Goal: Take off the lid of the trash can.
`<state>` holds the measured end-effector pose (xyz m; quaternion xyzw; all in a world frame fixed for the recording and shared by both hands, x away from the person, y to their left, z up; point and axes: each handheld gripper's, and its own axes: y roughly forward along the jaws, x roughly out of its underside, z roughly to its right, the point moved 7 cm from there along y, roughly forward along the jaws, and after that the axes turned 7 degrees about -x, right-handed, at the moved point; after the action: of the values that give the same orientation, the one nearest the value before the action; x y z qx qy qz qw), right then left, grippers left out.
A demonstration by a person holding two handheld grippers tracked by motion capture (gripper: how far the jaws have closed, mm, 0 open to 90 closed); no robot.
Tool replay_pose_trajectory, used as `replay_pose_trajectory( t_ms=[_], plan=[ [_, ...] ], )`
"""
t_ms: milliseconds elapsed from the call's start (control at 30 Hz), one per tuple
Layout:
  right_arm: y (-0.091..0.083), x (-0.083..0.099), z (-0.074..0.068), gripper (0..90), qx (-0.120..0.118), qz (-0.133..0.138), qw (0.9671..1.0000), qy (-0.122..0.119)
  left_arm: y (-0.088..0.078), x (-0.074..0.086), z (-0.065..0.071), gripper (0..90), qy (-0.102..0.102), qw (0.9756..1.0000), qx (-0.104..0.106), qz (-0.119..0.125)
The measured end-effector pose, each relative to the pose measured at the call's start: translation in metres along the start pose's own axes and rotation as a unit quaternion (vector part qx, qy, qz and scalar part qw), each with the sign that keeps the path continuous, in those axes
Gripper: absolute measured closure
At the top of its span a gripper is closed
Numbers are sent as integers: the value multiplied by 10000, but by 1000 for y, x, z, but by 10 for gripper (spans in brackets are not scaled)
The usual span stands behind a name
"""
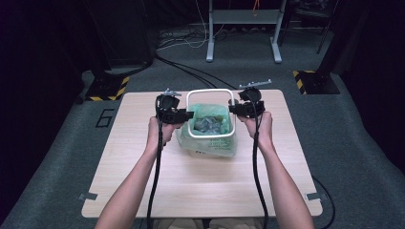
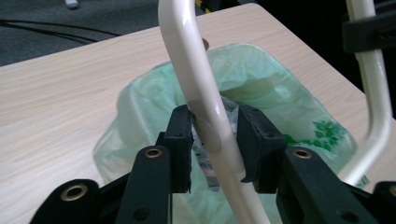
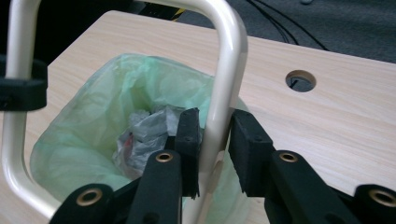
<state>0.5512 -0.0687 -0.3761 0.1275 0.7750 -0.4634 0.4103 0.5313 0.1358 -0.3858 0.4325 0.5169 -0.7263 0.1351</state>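
A pale wood-grain rectangular table (image 1: 143, 181) stands on grey carpet (image 1: 353, 143) in a dim room. Beyond its far edge black cables (image 1: 191, 69) run across the floor toward a grey metal stand (image 1: 243, 28), and two black posts rest on bases edged with yellow-and-black hazard stripes (image 1: 107, 88). A round hole (image 3: 300, 80) is cut in the tabletop, seen in the right gripper view.

At the middle of the table, toward the far side, sits a small bin lined with a thin pale-green plastic bag (image 1: 210, 140) whose top spills over the bin's sides. Inside lies crumpled grey and clear plastic waste (image 1: 210, 125); a small red scrap shows among it in the right gripper view.

A cream-white rounded rectangular ring frame (image 1: 210, 112) lies level above the bag's mouth. The left gripper (image 1: 184, 115) has its jaws set narrow around the ring's left bar, the bar running between the pads (image 2: 180, 140) and touching the left one. The right gripper (image 1: 235, 109) has its jaws narrow around the right bar, with the pads (image 3: 189, 140) close against it. Whether either pair presses firmly cannot be told for certain.
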Motion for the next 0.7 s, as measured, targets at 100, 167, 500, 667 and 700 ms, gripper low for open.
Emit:
replay_pose_trajectory(
  t_ms=[100, 167, 500, 667, 700],
  plan=[
    [0, 1, 9, 777, 42, 49, 9999, 141, 3, 5, 9, 506, 136, 9999, 14, -43],
    [0, 3, 13, 785, 122, 19, 9998, 146, 4, 8, 14, 447, 227, 9997, 5, -13],
    [0, 14, 24, 790, 288, -68, 9995, 119, -11, 21, 16, 154, 395, 9990, -55, 220],
    [-3, 17, 29, 790, 244, -12, 9996, 155, -24, 35, 8, 125, 426, 9983, -159, 355],
    [-4, 17, 30, 790, 234, -7, 9996, 182, -26, 39, 6, 121, 435, 9982, -198, 349]
  ],
)
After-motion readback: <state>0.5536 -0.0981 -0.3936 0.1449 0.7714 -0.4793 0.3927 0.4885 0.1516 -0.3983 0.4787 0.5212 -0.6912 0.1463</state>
